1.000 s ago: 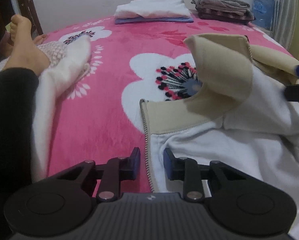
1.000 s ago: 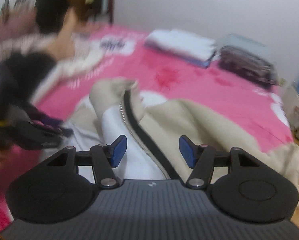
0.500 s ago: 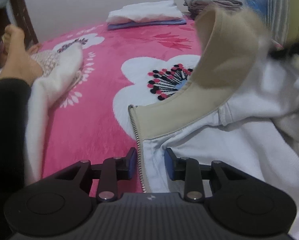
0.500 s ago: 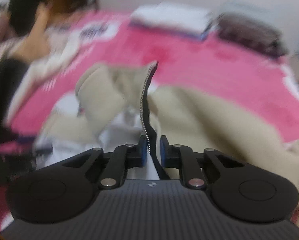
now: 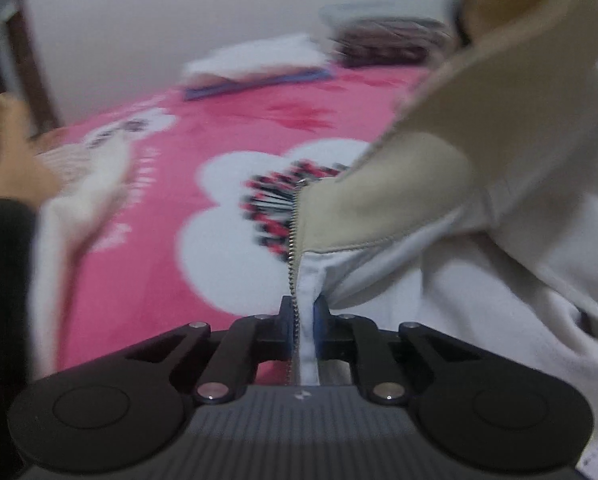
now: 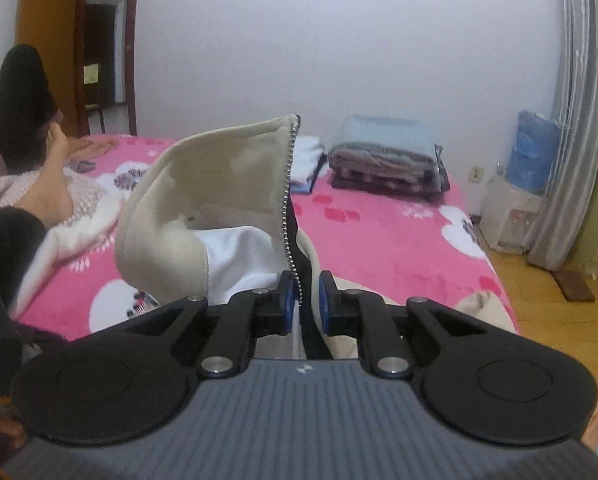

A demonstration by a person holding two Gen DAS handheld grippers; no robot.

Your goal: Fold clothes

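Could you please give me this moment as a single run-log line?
left hand-held gripper: shut on jacket zipper edge | right hand-held gripper: shut on other zipper edge | jacket: lifted above pink bedspread | fold: not yet made

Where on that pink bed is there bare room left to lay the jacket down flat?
The bare pink blanket between the lifted jacket and the folded piles by the wall looks most open. The side near the person's foot is crowded with a white garment. Both jaws are clamped on the jacket's zipper edges.

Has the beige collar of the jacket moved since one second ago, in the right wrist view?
Yes. The collar has gone up: it lay low over the pink blanket, and its tip now reaches the white wall.
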